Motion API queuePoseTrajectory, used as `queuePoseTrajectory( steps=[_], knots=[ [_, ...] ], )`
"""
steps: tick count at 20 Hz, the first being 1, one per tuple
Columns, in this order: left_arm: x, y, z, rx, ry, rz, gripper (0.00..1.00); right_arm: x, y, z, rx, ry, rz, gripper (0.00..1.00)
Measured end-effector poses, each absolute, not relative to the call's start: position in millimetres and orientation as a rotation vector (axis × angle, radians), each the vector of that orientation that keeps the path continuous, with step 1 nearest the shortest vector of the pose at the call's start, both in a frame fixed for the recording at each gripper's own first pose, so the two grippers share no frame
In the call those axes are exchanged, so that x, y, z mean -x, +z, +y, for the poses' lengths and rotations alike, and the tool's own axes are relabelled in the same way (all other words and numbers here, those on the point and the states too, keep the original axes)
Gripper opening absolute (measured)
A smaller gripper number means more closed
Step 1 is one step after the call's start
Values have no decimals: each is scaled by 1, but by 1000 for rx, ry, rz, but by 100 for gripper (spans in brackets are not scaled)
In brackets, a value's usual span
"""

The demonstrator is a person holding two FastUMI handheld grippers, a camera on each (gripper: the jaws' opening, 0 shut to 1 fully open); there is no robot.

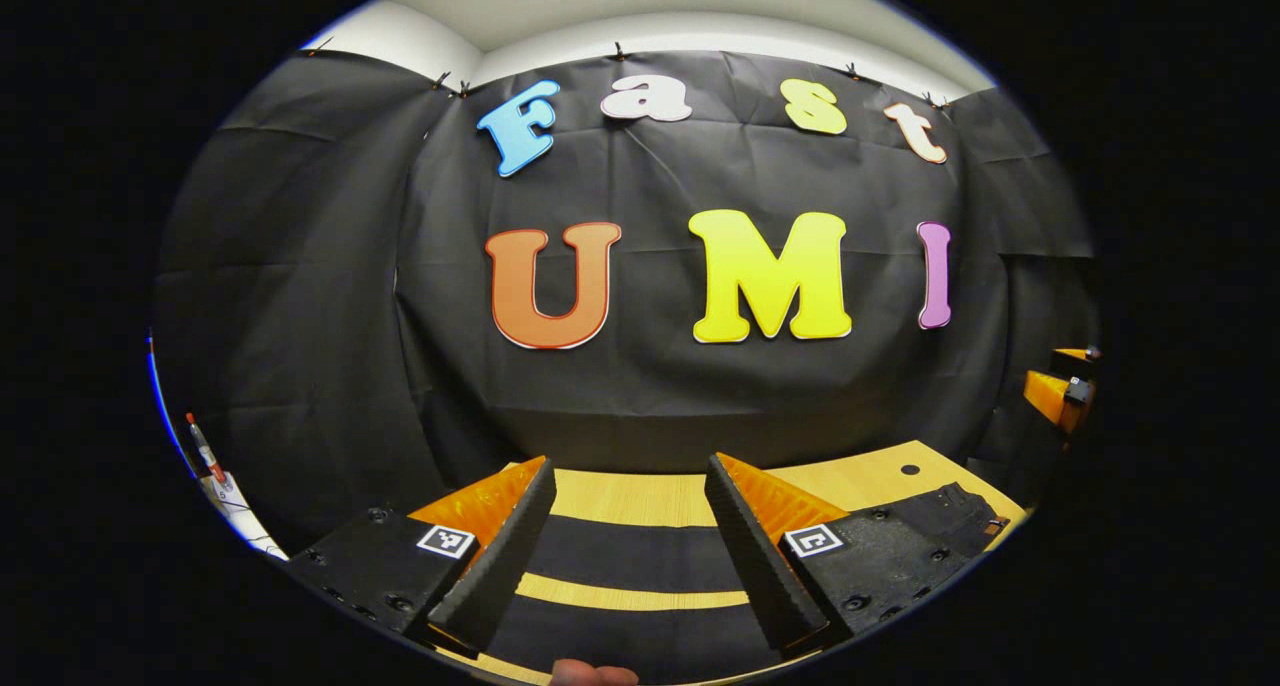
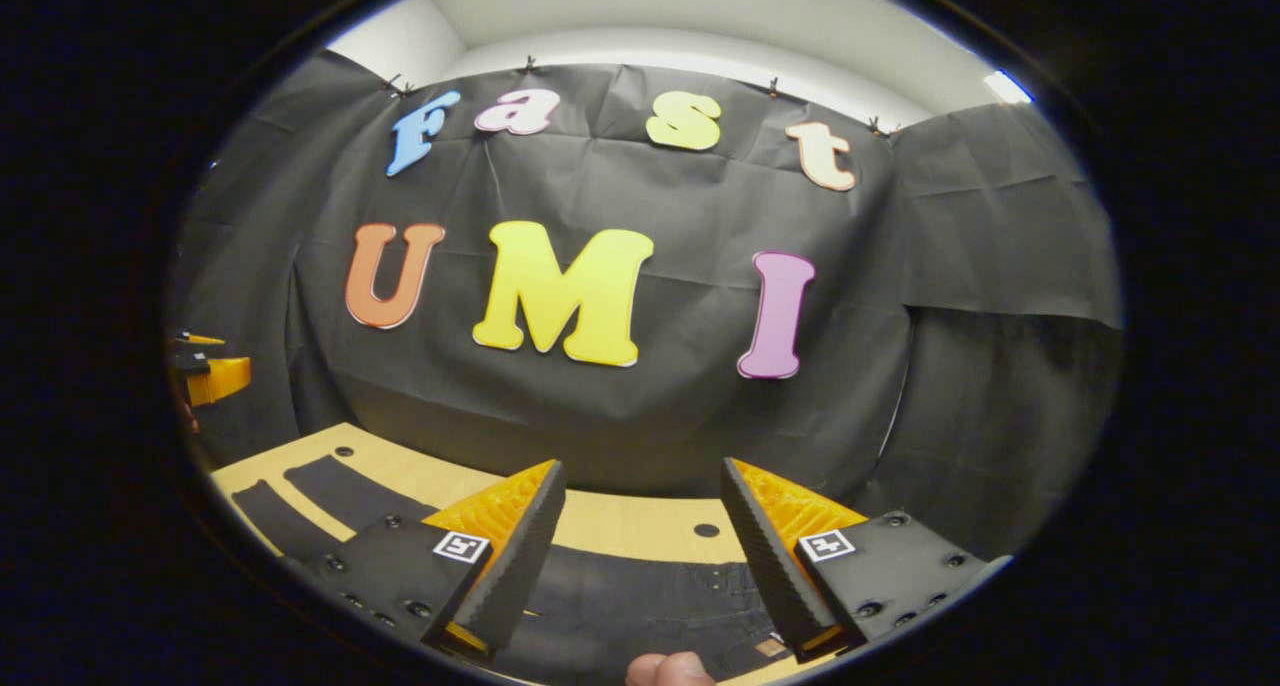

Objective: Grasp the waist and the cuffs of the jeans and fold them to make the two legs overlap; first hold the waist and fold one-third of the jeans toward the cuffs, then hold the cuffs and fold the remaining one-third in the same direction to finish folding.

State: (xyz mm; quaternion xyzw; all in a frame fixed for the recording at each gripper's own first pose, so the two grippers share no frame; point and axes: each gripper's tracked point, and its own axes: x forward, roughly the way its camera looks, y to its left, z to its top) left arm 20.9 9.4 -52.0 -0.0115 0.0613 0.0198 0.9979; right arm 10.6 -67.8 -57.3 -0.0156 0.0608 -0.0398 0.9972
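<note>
Jeans [image 2: 640,586] flat on table [image 2: 620,521] | jaws open above | black cloth wall [image 2: 620,416] behind

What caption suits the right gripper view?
Open right gripper poised above black jeans on a wooden table.

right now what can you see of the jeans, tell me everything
The jeans are dark, nearly black denim, lying flat and unfolded on the light wooden table. In the right gripper view the waist end lies below the open right gripper, with seams and a small tan patch showing. In the left gripper view the two legs lie side by side, a strip of table between them, under the open left gripper. Neither gripper touches them.
</note>
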Motion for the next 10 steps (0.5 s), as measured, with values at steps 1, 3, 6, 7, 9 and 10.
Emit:
queuePoseTrajectory(
  steps=[1, 3, 6, 7, 9, 10],
  knots=[
    [-22, -54, 13, 27, 45, 129, 96, -10, -60, -72, 28, -92, 130, 94],
    [-22, -63, 19, 42, 57, 148, 96, -9, -69, -85, 13, -113, 153, 94],
    [-18, -89, 40, 118, 109, 225, 97, -3, -97, -116, -87, -176, 244, 96],
    [-14, -105, 54, 162, 140, 263, 97, 1, -110, -129, -137, -203, 282, 99],
    [1, -136, 79, 263, 209, 334, 97, 11, -139, -155, -242, -237, 361, 96],
    [10, -154, 94, 316, 249, 372, 97, 18, -154, -168, -284, -256, 404, 94]
  ],
)
